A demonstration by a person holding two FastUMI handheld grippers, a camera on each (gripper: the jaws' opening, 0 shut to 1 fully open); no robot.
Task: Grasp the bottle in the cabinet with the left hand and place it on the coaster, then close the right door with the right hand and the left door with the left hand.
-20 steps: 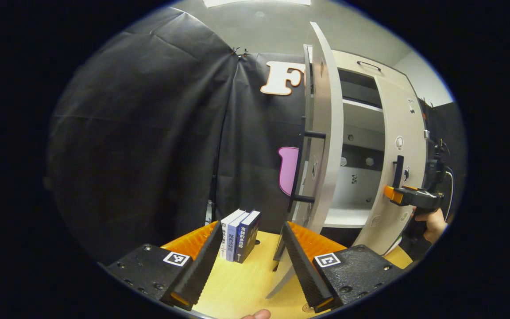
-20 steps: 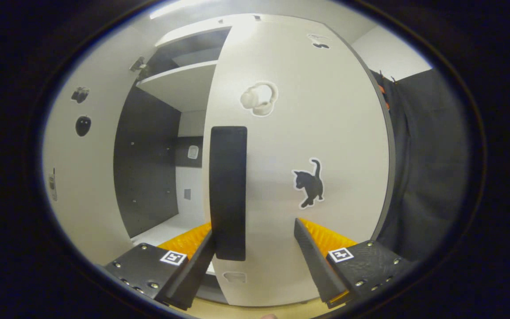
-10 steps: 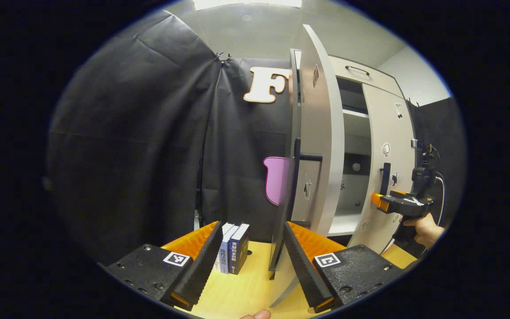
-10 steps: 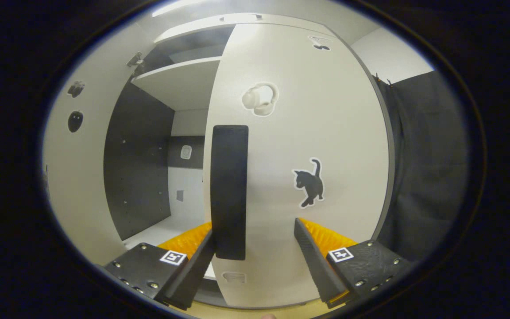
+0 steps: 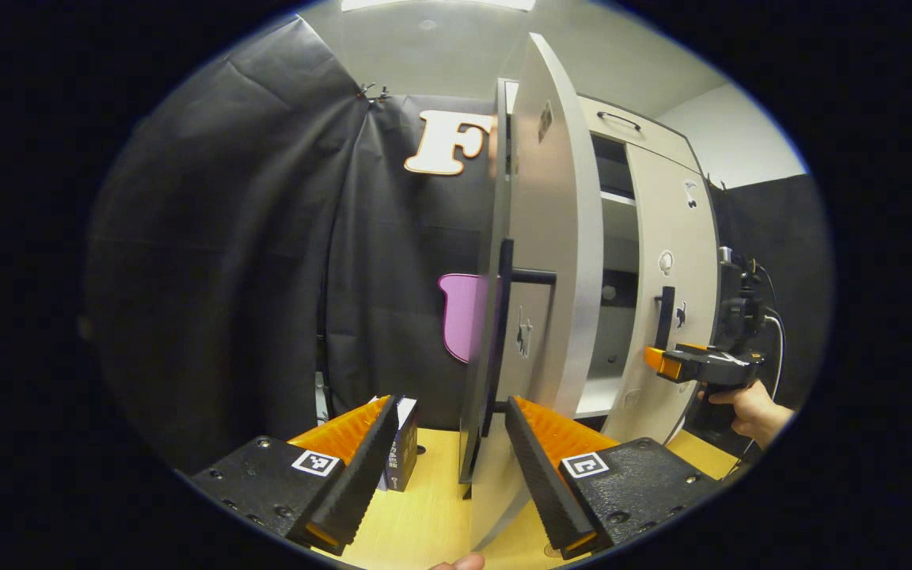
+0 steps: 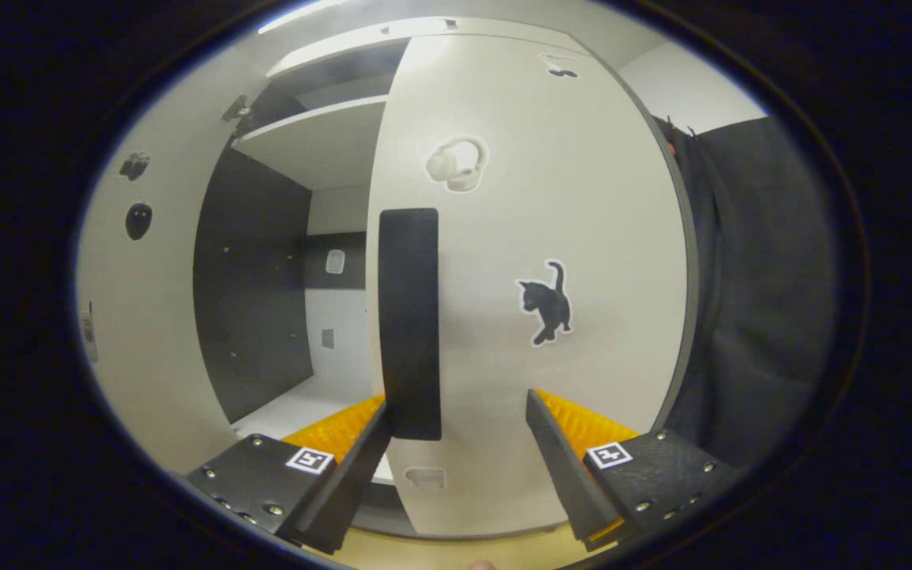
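the left tool [image 5: 444,467] hangs wide apart over the pale wooden worktop [image 5: 424,514], the edge of the white left cabinet door [image 5: 539,261] between its 2 fingers. small dark books [image 5: 400,451] stand beside. further off, a hand [image 5: 753,408] holds the right tool [image 5: 662,362] at the white right cabinet door [image 6: 519,277]. in the right gripper view that tool [image 6: 456,459] is wide too, its left finger [image 6: 345,475] by the flat black door handle [image 6: 408,317]. bottle's place: cannot tell.
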